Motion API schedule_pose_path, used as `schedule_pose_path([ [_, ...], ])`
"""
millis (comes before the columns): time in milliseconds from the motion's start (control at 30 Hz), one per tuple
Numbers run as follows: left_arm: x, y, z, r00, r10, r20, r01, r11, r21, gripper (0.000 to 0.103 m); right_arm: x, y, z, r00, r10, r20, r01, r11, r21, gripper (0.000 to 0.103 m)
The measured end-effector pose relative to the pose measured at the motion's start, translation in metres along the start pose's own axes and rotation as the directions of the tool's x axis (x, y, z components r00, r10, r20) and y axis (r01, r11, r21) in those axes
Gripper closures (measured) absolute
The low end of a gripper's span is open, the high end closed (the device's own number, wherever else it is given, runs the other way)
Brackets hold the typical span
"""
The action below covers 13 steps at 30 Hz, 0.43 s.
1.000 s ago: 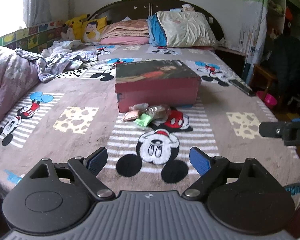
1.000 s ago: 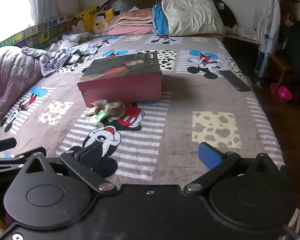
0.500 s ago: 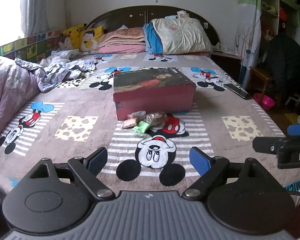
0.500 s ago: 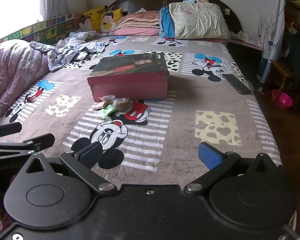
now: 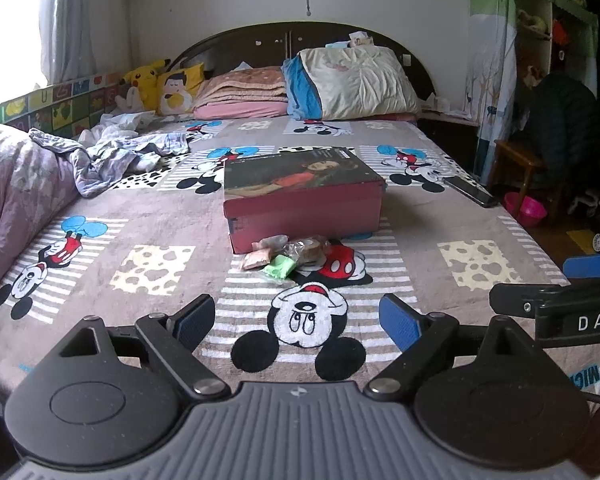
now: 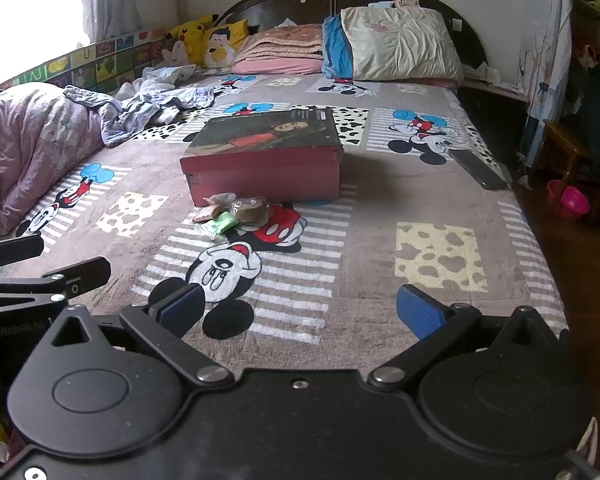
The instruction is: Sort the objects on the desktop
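A closed red box (image 5: 302, 196) (image 6: 262, 158) lies in the middle of the bed. In front of it sits a small pile: a green packet (image 5: 279, 266) (image 6: 222, 223), an orange packet (image 5: 256, 258) (image 6: 206, 213) and a brown round item in clear wrap (image 5: 306, 249) (image 6: 250, 210). My left gripper (image 5: 296, 322) is open and empty, low over the bed's near end, well short of the pile. My right gripper (image 6: 300, 312) is open and empty, to the right of the left one. Part of the right gripper shows in the left wrist view (image 5: 560, 308).
The bed has a Mickey Mouse blanket (image 5: 380, 284). A purple quilt (image 5: 16, 188) and loose clothes (image 5: 124, 152) lie at the left. Pillows (image 5: 348, 80) and plush toys (image 5: 160, 84) are at the headboard. A dark phone (image 6: 478, 168) lies near the right edge. A pink tub (image 6: 568, 200) is on the floor.
Both grippers have drawn back and tilted up a little, so the box and pile sit farther off and more wall shows. Both stay open.
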<state>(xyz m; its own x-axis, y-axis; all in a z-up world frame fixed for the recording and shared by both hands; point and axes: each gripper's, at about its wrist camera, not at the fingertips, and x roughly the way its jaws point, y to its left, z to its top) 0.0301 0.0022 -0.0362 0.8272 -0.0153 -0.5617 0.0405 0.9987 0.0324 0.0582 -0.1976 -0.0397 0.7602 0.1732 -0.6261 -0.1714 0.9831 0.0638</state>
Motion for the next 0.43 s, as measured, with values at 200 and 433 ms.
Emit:
schedule_pose_path([
  [200,-0.0021,0.0016,-0.0006,1.0,-0.003,0.012,0.003,1.0,-0.005,0.014,0.0012,0.0015,-0.0009,1.0,0.004,-0.005,-0.004,1.0,-0.003,0.001],
  [433,-0.0047,-0.0015,-0.0027,1.0,-0.017,0.021,0.017,1.0,0.016,0.014,0.0023,0.0014,-0.0013,1.0,0.005,-0.008,-0.005,1.0,-0.005,0.001],
])
